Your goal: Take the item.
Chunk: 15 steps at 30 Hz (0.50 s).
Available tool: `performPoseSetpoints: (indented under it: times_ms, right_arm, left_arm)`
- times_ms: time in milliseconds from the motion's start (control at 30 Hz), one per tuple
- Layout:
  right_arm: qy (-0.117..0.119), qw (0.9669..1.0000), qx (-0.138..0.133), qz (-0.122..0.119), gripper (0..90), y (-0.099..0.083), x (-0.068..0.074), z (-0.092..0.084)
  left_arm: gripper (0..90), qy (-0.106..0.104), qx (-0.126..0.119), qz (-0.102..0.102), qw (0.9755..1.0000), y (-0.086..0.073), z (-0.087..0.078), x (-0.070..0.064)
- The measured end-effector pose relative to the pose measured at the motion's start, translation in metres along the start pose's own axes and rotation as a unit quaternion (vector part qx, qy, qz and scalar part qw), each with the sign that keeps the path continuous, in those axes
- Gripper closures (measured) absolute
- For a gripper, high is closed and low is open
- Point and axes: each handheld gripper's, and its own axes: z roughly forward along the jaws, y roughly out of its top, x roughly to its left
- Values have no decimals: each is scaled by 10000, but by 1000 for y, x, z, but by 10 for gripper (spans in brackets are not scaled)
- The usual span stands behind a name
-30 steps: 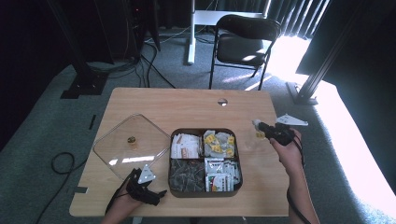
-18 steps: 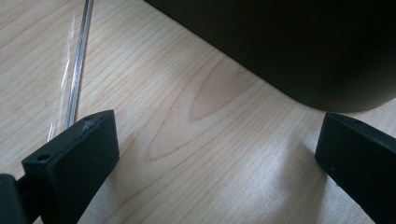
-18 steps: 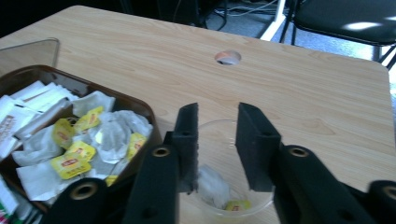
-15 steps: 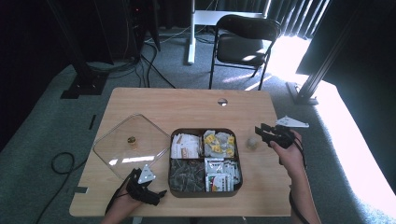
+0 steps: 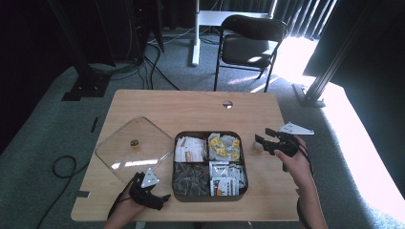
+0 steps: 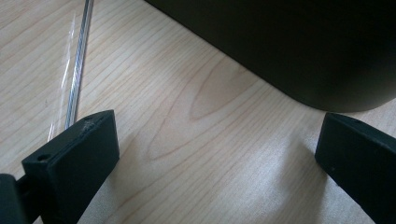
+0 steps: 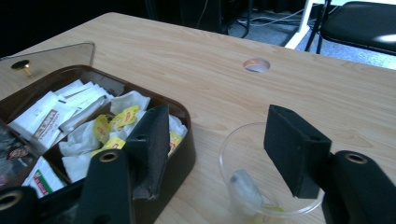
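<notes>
A brown four-part box [image 5: 210, 135] of tea bags and packets sits mid-table. Just right of it stands a clear plastic cup [image 5: 257, 147] with a tea bag [image 7: 245, 186] lying in its bottom. My right gripper [image 5: 263, 138] hovers by the cup; its jaws have just been opening and stand open, with the cup [image 7: 233, 154] showing below the gap and nothing pressed between the pads. Yellow-tagged bags [image 7: 114, 121] fill the box compartment [image 7: 184, 154] nearest that gripper. My left gripper [image 5: 161, 200] rests open on the wood at the box's front left corner [image 6: 303, 51], holding nothing.
The box's clear lid [image 5: 133, 150] with a gold knob [image 5: 134, 143] lies flat on the table left of the box; its edge [image 6: 77, 70] runs beside my left gripper [image 6: 217, 140]. A cable hole [image 5: 228, 104] is at the table's back. A black chair [image 5: 250, 45] stands beyond the table.
The right gripper's jaws went from shut to open and the hand drifted slightly toward the near edge, beside the cup. The left gripper has not moved.
</notes>
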Motion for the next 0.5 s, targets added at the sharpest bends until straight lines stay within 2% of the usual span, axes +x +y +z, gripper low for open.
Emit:
performPoseSetpoints:
  times_ms: [67,100,133,300,500]
  right_arm:
    - [11,10000,-28,-17,377,-1,1,-1]
    - [48,10000,-72,-32,348,-2,2,-1]
    - [124,9998,-94,-145,302,-5,4,-2]
    - [367,9989,-102,-285,298,-10,11,-5]
    - [471,9982,-196,-316,250,-16,19,-12]
  left_arm:
    - [0,1,-2,-3,10000,0,0,0]
    - [0,2,0,-6,10000,0,0,0]
    - [0,2,0,-5,10000,0,0,0]
    - [0,2,4,-4,10000,0,0,0]
    - [0,5,3,-4,10000,0,0,0]
